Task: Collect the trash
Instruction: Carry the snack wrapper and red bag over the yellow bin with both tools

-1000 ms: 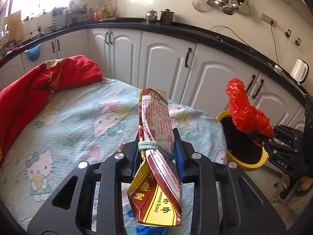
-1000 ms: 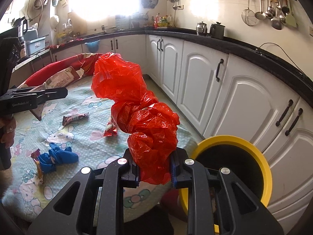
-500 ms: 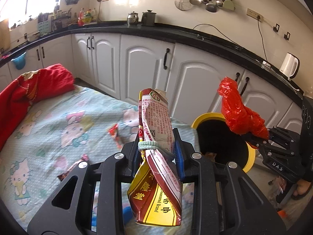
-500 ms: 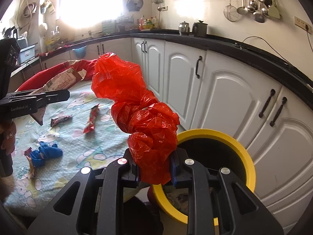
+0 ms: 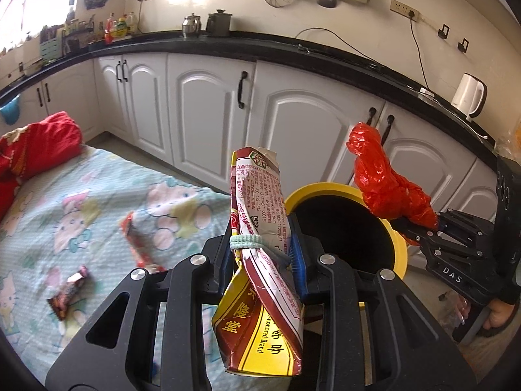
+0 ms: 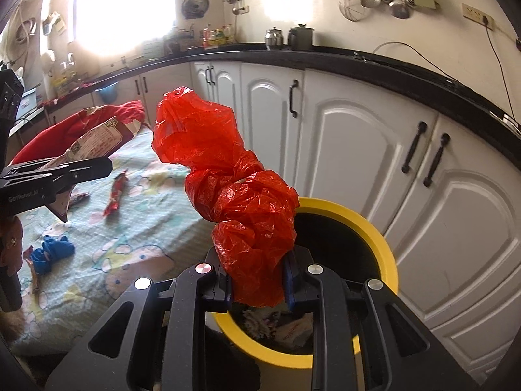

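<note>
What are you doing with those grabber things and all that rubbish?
A person is tidying up trash with a grabber in each hand. The left gripper is clamped on a red and yellow food packet, and the right gripper is clamped on a crumpled red plastic bag. Both are at the yellow bin, which already has some rubbish inside. More wrappers and a blue glove lie on the cartoon tablecloth, not yet picked up.

A crumpled red plastic bag [image 6: 241, 195] stands upright over the yellow bin [image 6: 387, 254]. A creased red-and-yellow snack packet [image 5: 263, 254], banded at its middle, stands tilted beside the bin.
</note>
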Action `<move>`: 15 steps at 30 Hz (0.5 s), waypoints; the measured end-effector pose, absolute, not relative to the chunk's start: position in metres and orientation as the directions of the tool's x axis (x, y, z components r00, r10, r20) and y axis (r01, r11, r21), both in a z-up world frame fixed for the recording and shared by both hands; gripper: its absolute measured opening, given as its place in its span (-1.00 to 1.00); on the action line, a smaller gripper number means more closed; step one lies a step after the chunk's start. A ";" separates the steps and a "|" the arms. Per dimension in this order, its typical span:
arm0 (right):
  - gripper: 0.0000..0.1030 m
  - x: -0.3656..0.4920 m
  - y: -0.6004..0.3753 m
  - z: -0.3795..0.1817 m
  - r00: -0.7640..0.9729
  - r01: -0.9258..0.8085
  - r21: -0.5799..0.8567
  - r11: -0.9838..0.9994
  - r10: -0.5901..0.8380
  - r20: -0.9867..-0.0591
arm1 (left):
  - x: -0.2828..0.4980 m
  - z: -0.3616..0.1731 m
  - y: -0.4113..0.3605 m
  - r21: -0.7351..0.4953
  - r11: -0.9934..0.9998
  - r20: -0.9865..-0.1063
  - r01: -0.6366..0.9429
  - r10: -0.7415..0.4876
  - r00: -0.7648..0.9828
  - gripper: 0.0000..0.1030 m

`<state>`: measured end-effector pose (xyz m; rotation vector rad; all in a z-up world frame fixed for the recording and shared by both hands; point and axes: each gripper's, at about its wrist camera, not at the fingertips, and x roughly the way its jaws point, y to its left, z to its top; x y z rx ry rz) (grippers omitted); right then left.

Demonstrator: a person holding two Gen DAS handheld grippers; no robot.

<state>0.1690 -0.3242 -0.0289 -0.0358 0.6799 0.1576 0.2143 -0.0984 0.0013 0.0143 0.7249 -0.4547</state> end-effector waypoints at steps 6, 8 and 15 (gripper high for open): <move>-0.58 0.172 -0.345 -0.042 0.754 -0.109 0.029 0.994 0.102 -0.649 | 0.219 -0.012 -0.121 -0.152 0.892 -0.660 0.425 -0.412 0.629 -0.56; -0.58 0.173 -0.352 -0.048 0.749 -0.093 0.031 0.995 0.090 -0.656 | 0.222 -0.017 -0.130 -0.151 0.887 -0.666 0.436 -0.418 0.618 -0.56; -0.55 0.177 -0.374 -0.067 0.721 -0.041 0.055 0.998 0.068 -0.690 | 0.233 -0.036 -0.157 -0.173 0.870 -0.690 0.462 -0.442 0.573 -0.56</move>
